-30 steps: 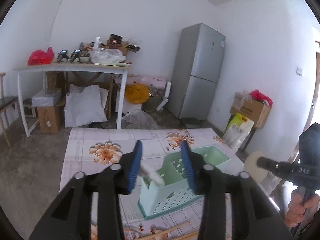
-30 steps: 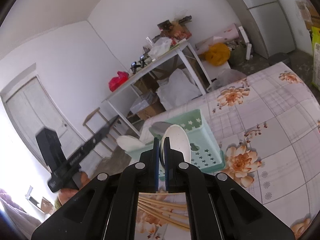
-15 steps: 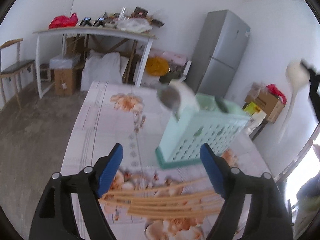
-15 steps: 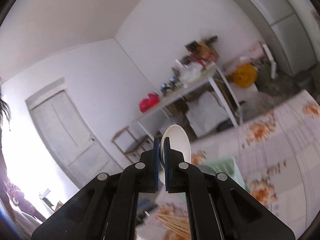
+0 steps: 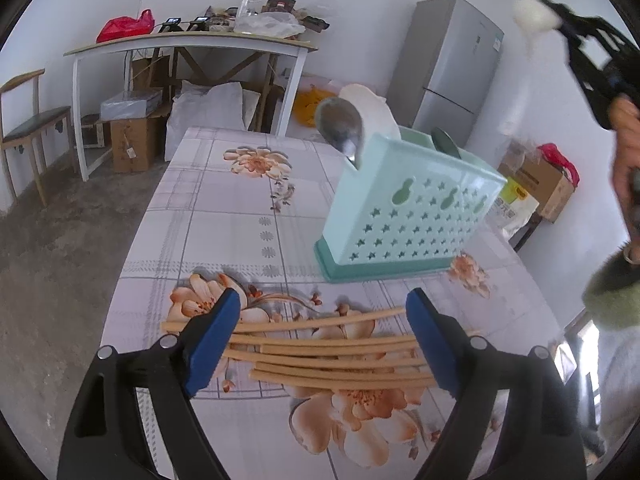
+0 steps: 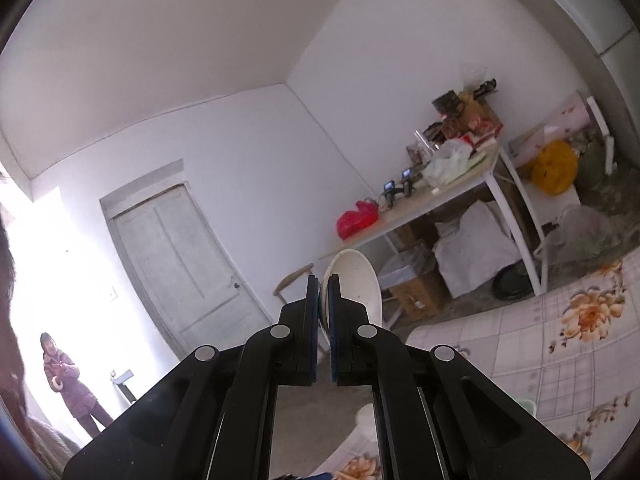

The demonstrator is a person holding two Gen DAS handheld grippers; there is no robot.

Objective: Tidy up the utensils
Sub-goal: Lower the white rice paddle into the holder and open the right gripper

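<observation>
Left claw (image 5: pixel 323 334): released; its blue pads have just been opening and stand wide apart above the chopsticks, nothing pressed between them.
Chopsticks (image 5: pixel 320 344): loose bundle of tan sticks lying flat across the worktop (image 5: pixel 224 216), between the left claw's pads and in front of the caddy.
Utensil caddy (image 5: pixel 404 216): mint-green perforated holder, upright on the floral cloth, near the worktop's right side.
Caddy contents: metal spoon (image 5: pixel 340 124) and white spoon (image 5: pixel 374 108), bowls up, in the left end compartment.
Right claw (image 6: pixel 324 300): clenched on a white ladle (image 6: pixel 358 288), held high, well apart from the caddy.
</observation>
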